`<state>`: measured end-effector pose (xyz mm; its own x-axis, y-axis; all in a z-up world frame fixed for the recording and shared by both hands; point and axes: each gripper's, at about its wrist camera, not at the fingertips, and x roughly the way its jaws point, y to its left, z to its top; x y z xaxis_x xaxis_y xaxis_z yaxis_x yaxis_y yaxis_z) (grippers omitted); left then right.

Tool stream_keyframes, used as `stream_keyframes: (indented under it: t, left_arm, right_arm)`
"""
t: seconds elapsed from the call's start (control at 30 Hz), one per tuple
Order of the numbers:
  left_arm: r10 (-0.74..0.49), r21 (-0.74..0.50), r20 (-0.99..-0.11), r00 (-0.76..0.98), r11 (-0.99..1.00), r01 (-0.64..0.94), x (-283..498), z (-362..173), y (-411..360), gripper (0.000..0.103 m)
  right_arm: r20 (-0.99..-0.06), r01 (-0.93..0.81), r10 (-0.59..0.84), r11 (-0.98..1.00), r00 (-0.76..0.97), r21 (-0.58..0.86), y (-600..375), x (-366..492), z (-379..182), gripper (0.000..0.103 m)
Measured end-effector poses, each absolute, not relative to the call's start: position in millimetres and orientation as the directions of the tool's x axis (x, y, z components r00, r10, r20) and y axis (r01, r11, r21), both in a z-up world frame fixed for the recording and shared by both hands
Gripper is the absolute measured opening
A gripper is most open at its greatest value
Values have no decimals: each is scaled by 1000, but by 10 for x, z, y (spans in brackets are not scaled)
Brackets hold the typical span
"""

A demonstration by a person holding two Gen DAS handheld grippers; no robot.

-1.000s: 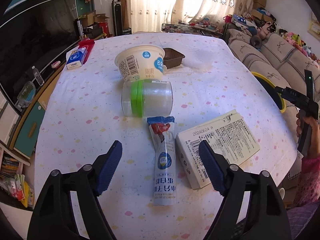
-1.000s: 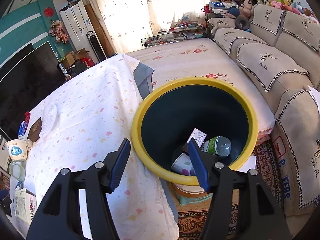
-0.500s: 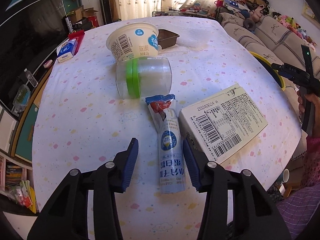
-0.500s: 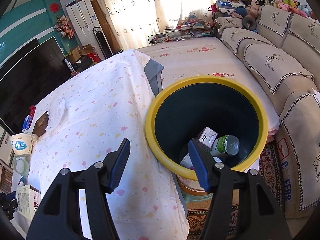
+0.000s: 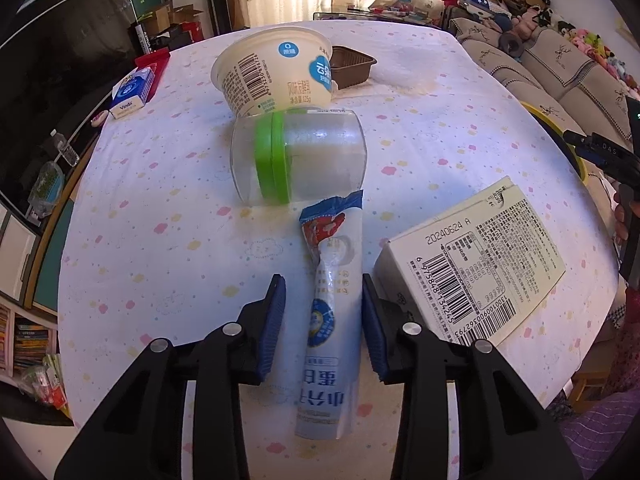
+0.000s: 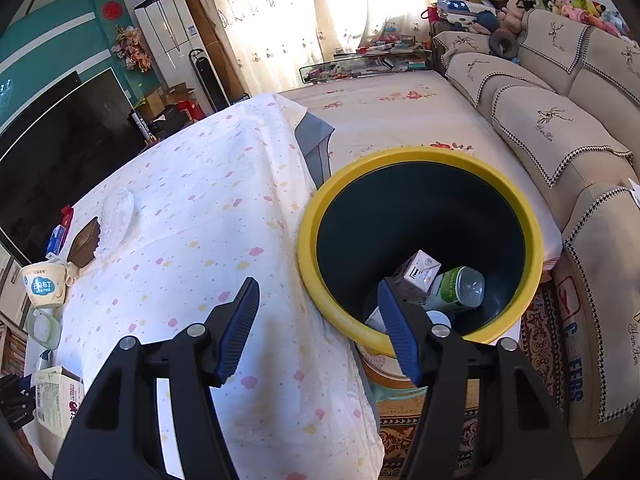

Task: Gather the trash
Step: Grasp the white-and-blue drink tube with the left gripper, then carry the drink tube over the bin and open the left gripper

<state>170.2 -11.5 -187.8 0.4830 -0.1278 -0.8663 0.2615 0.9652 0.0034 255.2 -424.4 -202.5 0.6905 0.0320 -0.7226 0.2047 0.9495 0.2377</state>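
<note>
Tablecloth (image 5: 440,92) holds one pouch (image 5: 332,320) between closing left tool (image 5: 323,316); right tool (image 6: 320,324) gapes empty.

white tablecloth (image 5: 440,128) with pastel cloud spots; yellow-rimmed dark bin (image 6: 320,280); green-banded clear jar (image 5: 298,160); blue-white pouch (image 5: 332,308).

left gripper (image 5: 323,320): jaws just closing, gap remains; right gripper (image 6: 318,330): jaws apart
</note>
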Motion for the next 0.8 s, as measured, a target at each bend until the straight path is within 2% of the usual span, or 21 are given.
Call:
stream_keyframes:
  t: [0.1, 0.2, 0.5, 0.8]
  left_arm:
    - [-135, -10, -865, 484, 967, 253, 1672, -1866, -65, 21]
    - [-140, -14, -854, 501, 969, 248, 1589, -1822, -17, 19]
    - [-164, -1, -786, 597, 965, 263, 1375, -1362, -34, 19]
    - [-298, -46, -736, 608, 918, 394, 1655, -1039, -594, 19]
  right_arm:
    - [-722, 199, 35, 951, 691, 237, -4228, 2543, -2012, 59]
    - [-718, 195, 32, 953, 695, 231, -4215, 2506, -1978, 59]
    - [-697, 208, 16, 949, 717, 236, -4264, 2318, -1863, 61]
    - [-696, 242, -22, 945, 718, 220, -4381, 2045, -1854, 61]
